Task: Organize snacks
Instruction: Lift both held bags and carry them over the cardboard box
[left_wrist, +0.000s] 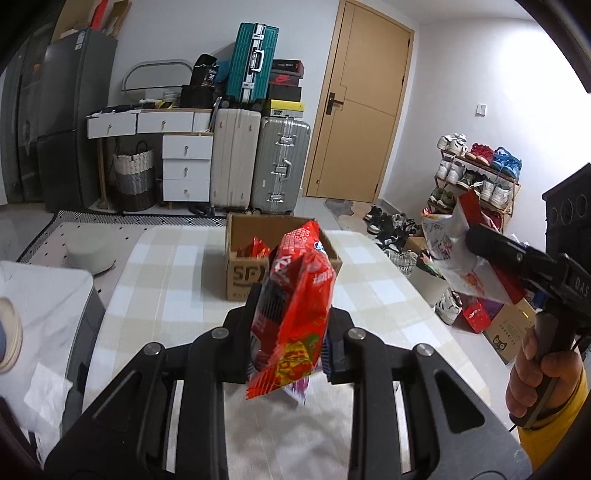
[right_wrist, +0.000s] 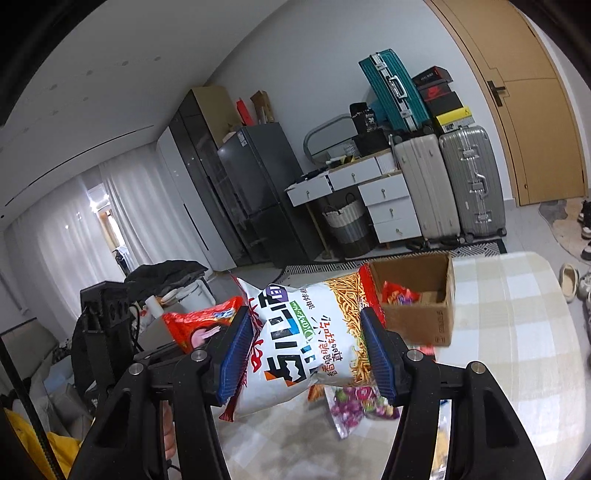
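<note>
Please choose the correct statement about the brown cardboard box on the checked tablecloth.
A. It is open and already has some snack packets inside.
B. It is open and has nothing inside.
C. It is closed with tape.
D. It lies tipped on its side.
A: the brown cardboard box stands upright with its top open, and red snack packets show inside it in both wrist views.

The red foil snack bag (left_wrist: 295, 306) hides the near wall of the brown cardboard box (left_wrist: 240, 273) and most of its contents; the purple-patterned packet (right_wrist: 354, 406) on the checked tablecloth (right_wrist: 517, 350) is blurred, its print unreadable; the white noodle-snack bag (right_wrist: 306, 343) covers it partly.
</note>
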